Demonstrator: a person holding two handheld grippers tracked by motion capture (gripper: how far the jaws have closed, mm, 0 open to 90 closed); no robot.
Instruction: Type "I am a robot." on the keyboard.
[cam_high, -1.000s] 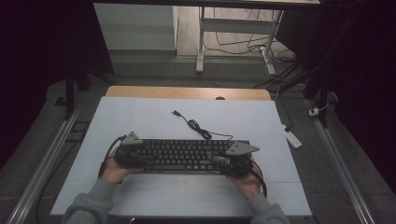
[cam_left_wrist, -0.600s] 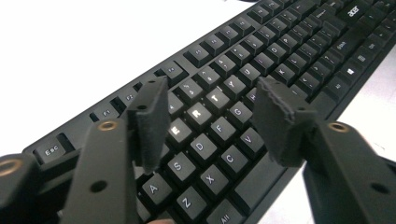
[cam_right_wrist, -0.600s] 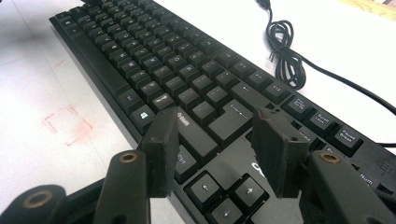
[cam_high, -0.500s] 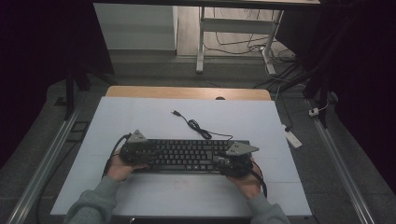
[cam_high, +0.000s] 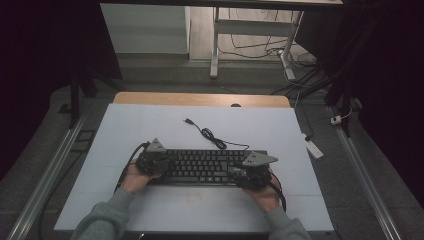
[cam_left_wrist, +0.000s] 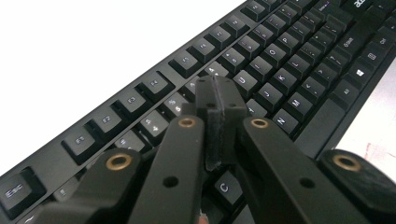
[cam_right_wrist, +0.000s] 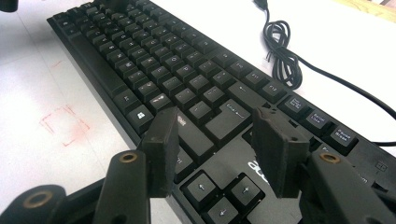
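Keyboard (cam_high: 207, 166) lying flat near the front edge of the white desk (cam_high: 150, 125), its cable (cam_high: 212, 136) trailing in a loose coil toward the back. Left hand-held gripper (cam_left_wrist: 216, 100) is hovering over the left key rows with jaws pressed together, holding nothing. Right hand-held gripper (cam_right_wrist: 217, 147) is sitting over the arrow-key end with jaws spread apart, holding nothing. Person's hands are gripping both tools at the keyboard's ends. Risk, as a judgement: closed left tip could press or snag a keycap; right jaws closing here could pinch keys rather than the frame, or a lift could drag the coiled cable.
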